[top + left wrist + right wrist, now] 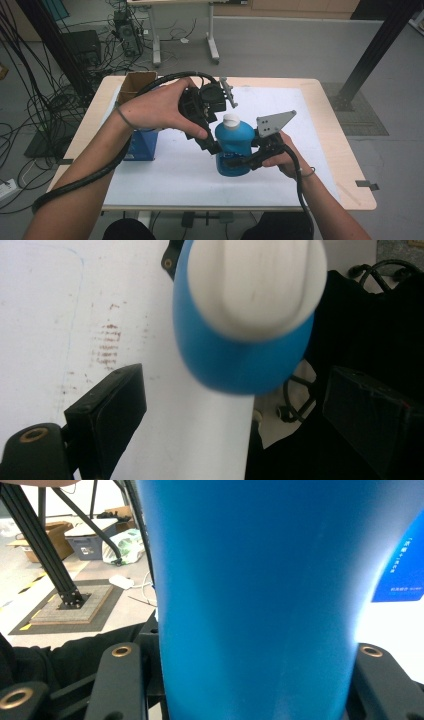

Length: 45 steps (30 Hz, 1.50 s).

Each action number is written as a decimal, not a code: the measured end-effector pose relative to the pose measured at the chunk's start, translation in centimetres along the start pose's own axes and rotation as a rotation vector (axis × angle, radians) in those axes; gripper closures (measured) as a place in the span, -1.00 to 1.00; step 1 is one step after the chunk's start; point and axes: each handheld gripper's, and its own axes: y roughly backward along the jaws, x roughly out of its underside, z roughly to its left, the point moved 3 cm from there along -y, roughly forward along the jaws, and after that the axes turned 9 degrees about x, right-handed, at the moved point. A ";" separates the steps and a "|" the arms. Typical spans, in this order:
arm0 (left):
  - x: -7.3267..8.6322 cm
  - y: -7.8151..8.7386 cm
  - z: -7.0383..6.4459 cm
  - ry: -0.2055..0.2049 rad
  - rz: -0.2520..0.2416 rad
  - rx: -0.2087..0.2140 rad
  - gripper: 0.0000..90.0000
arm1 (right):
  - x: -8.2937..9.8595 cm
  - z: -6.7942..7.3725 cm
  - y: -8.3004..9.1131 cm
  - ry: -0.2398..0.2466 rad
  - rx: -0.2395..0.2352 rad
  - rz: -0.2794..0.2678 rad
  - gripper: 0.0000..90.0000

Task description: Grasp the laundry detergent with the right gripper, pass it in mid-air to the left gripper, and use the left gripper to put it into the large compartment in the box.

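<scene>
your right gripper (239,161) is clamped around the body of the blue bottle (234,150), which stands upright on the white sheet (170,175) near the middle of the worktop (345,165). your left gripper (214,146) hangs over the bottle's white cap (231,119) with its jaws spread wide, one on each side, touching nothing. the sheet covers most of the pale wooden worktop and carries faint reddish smudges (107,347) in the left gripper view. a blue box (142,145) and an open cardboard box (136,82) sit at the worktop's left edge. beyond it lies grey floor strewn with cables (30,95), another table's white legs (212,40), and black frame posts (372,52)
</scene>
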 end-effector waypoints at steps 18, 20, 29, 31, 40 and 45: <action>-1.7 -1.2 -0.7 -0.039 -0.008 0.014 -0.77 | -0.8 0.6 -1.4 0.014 -0.027 -0.005 -0.02; -1.8 -1.2 -0.6 -0.039 -0.007 0.014 -0.77 | -0.7 0.6 -1.4 0.014 -0.027 -0.004 -0.02; -2.0 -1.0 -0.7 -0.038 -0.008 0.007 -0.77 | -0.7 0.6 -1.3 0.019 -0.021 -0.002 -0.02; -2.0 -1.1 -0.7 -0.038 -0.005 0.005 -0.77 | -0.7 0.6 -1.3 0.018 -0.022 -0.001 -0.02; -1.9 -1.1 -0.7 -0.035 -0.005 0.008 -0.78 | -0.5 0.6 -1.3 0.015 -0.020 0.000 -0.02; -1.9 -1.1 -0.7 -0.038 -0.005 0.010 -0.78 | -0.5 0.6 -1.3 0.017 -0.018 -0.002 -0.02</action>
